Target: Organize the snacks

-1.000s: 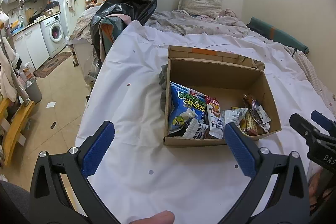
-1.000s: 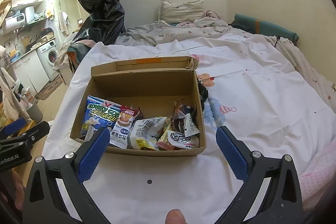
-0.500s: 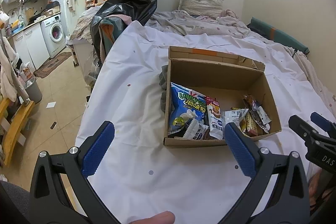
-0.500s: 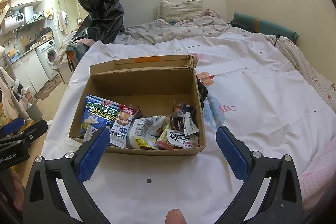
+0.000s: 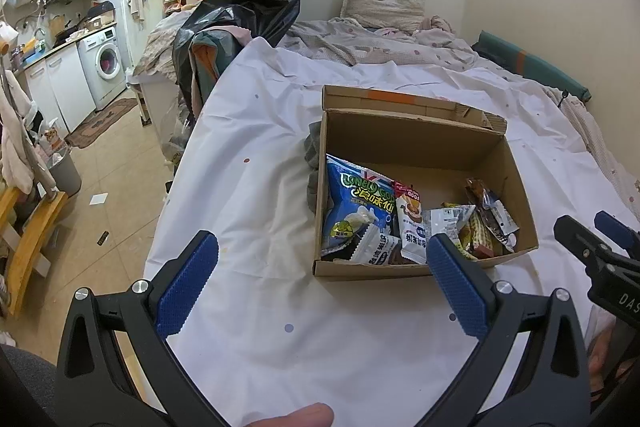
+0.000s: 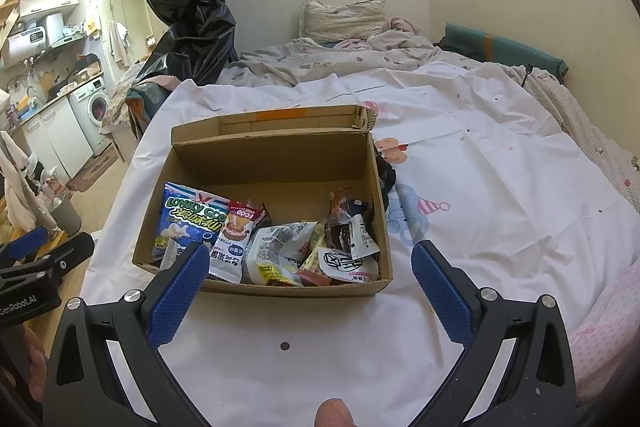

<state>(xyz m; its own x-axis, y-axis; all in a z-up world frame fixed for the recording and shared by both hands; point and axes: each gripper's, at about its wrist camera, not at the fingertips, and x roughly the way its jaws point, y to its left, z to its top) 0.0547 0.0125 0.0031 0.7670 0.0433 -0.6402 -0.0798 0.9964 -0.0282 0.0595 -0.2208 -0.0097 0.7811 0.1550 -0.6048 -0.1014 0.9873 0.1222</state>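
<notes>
White bedsheet [image 6: 500, 187] on the bed carries the cardboard box [image 6: 280, 159], open-topped, flaps up. Left of the box, my left gripper [image 5: 320, 283] hangs released, jaws wide, nothing held. Inside, against the box's left wall, a glossy blue puffed bag [image 6: 188, 223]; next right, a slim red-and-white sachet [image 6: 236, 239]; then a crinkly white pack [image 6: 280, 247]; dark foil wrappers [image 6: 344, 223] at the right wall. Before the box's near wall, my right gripper [image 6: 308, 287] is released too. I'd judge a top-down pinch on one wrapper's sealed edge works best; foil is slippery and the bags crush easily.
</notes>
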